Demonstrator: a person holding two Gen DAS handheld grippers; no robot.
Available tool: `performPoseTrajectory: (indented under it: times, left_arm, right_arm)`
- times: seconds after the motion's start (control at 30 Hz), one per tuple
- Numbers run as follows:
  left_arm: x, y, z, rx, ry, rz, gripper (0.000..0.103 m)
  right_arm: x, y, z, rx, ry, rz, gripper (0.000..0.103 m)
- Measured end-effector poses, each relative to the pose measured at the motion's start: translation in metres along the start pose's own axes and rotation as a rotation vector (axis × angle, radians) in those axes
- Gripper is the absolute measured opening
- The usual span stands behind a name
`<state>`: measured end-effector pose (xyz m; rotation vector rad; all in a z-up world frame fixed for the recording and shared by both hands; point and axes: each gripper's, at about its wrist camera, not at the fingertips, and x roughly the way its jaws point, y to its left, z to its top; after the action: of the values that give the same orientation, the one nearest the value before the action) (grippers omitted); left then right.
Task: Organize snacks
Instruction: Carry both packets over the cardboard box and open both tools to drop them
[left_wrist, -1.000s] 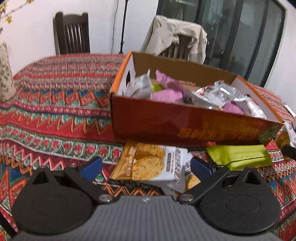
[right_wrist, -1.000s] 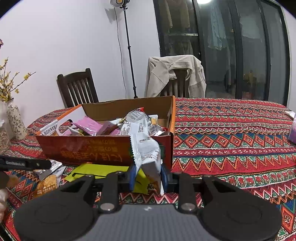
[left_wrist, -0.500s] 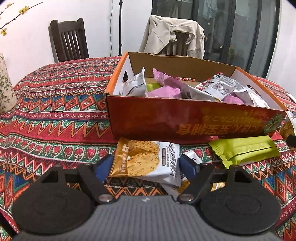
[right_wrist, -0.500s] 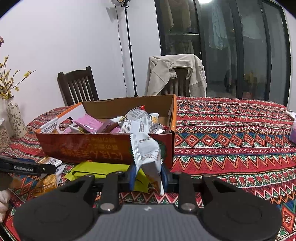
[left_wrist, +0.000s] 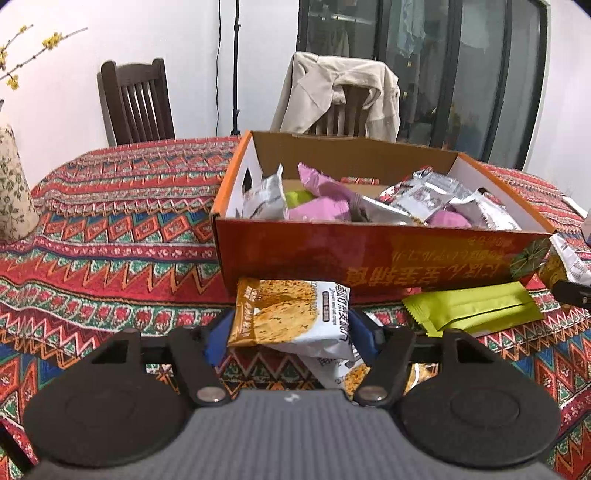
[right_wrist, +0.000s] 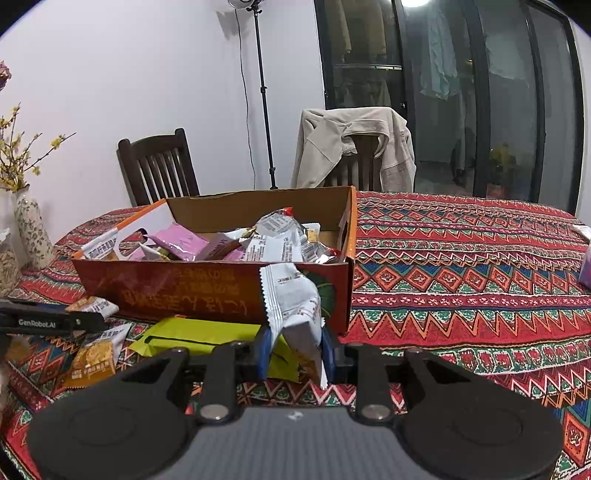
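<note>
**Two packets gripped in front of the snack box**

The left gripper (left_wrist: 291, 334) is seen with its blue pads at either side of an oat-crisp packet (left_wrist: 288, 314), orange and white, and the jaws have just been closing in on it; the pads are now pressed against its edges. The packet is held just in front of the orange cardboard box (left_wrist: 369, 258), above a second packet of the same kind (left_wrist: 347, 373) that is left lying on the patterned bench (left_wrist: 110, 229). A green packet (left_wrist: 472, 308) is laid flat on the cloth to the right of it, close to the box's front wall.

Over on the other side, the right gripper (right_wrist: 295, 349) is clamped tight on a silver-white packet (right_wrist: 291, 306), which is held upright in front of the box's near right corner, its crimped top edge raised as high as the box rim. The green packet is partly covered by it from this view. Inside the box, pink packets (left_wrist: 325, 195) and silver packets (left_wrist: 424, 195) are piled loosely.

At the bench's far left a flowered vase (right_wrist: 33, 230) with yellow blossom is stood. Beyond the bench, a dark wooden chair (right_wrist: 159, 168) and a beige jacket (right_wrist: 354, 147) draped over another chair are seen
</note>
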<state>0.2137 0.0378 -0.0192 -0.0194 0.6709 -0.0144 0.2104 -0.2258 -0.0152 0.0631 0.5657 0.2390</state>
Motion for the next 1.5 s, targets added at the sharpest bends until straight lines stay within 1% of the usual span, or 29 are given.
performPoseTrajectory:
  times: [0.17, 0.3, 0.37, 0.47, 0.57, 0.73, 0.83, 0.97, 1.13, 1.27, 1.37, 1.5]
  left_arm:
    - [-0.015, -0.006, 0.001, 0.021, -0.058, -0.018, 0.067]
    - [-0.031, -0.008, 0.004, 0.025, -0.111, -0.057, 0.067]
    - [-0.039, -0.01, 0.007, 0.028, -0.141, -0.056, 0.067]
    - [-0.047, -0.014, 0.013, 0.034, -0.159, -0.062, 0.067]
    - [-0.057, -0.02, 0.02, 0.063, -0.176, -0.062, 0.067]
    - [-0.072, -0.033, 0.039, 0.105, -0.228, -0.052, 0.067]
    - [-0.077, -0.04, 0.054, 0.107, -0.256, -0.03, 0.067]
    - [-0.079, -0.047, 0.076, 0.069, -0.298, -0.016, 0.067]
    - [-0.071, -0.051, 0.103, 0.002, -0.335, -0.01, 0.067]
    - [-0.058, -0.05, 0.121, -0.047, -0.35, 0.008, 0.067]
    - [-0.045, -0.048, 0.129, -0.088, -0.365, 0.037, 0.067]
    - [-0.021, -0.036, 0.134, -0.14, -0.35, 0.057, 0.067]
  right_arm:
    - [-0.002, 0.002, -0.001, -0.007, -0.017, 0.012, 0.027]
    - [-0.008, 0.006, -0.001, -0.022, -0.042, 0.023, 0.027]
    - [-0.011, 0.009, 0.001, -0.032, -0.057, 0.029, 0.027]
    - [-0.014, 0.013, 0.004, -0.041, -0.068, 0.034, 0.027]
    - [-0.018, 0.016, 0.01, -0.051, -0.066, 0.032, 0.027]
    - [-0.027, 0.025, 0.027, -0.075, -0.091, 0.029, 0.027]
    - [-0.027, 0.029, 0.041, -0.086, -0.105, 0.026, 0.027]
    - [-0.022, 0.037, 0.062, -0.091, -0.118, 0.025, 0.027]
    - [-0.013, 0.046, 0.088, -0.09, -0.163, 0.019, 0.027]
    - [0.003, 0.053, 0.105, -0.069, -0.175, 0.021, 0.027]
    - [0.016, 0.057, 0.115, -0.049, -0.178, 0.022, 0.027]
    - [0.033, 0.06, 0.122, -0.023, -0.186, 0.02, 0.027]
